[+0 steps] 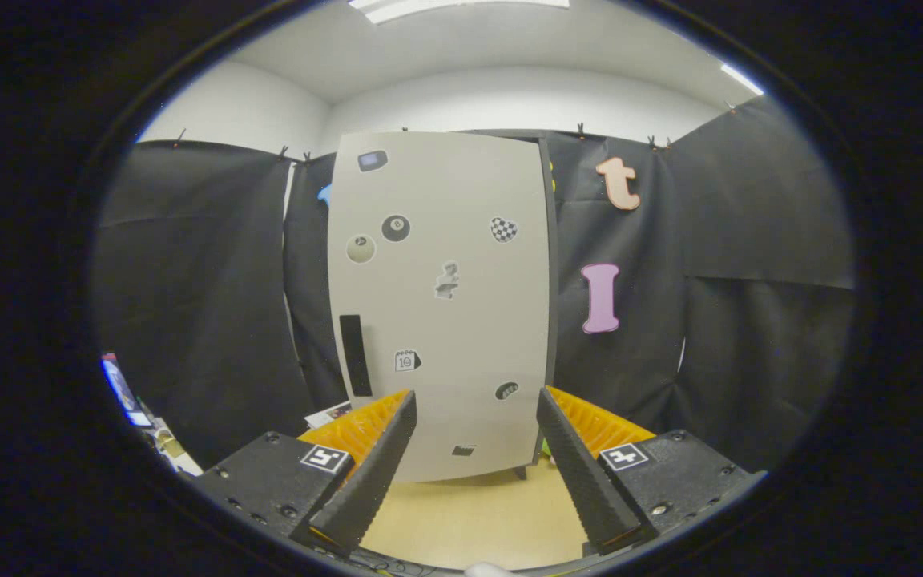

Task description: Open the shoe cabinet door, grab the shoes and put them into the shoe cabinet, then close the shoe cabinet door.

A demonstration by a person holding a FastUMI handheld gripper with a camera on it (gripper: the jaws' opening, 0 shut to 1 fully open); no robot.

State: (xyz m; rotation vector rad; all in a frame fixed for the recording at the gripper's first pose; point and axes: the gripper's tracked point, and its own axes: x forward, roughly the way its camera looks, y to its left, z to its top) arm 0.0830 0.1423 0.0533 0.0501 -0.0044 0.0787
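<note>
A tall pale grey shoe cabinet (441, 304) stands upright on the floor some way beyond my fingers. Its door is closed and carries several small stickers. A dark vertical handle slot (355, 354) sits on the door's lower left side. My gripper (476, 405) is open, its two fingers spread apart with nothing between them, and the lower part of the cabinet door shows in the gap. The fingers are well short of the cabinet and touch nothing.
A light wooden floor (469, 517) runs from under the fingers to the cabinet's foot. Black cloth walls (205, 304) close in behind and on both sides. Some small clutter (149, 421) lies low at the left beside the cloth.
</note>
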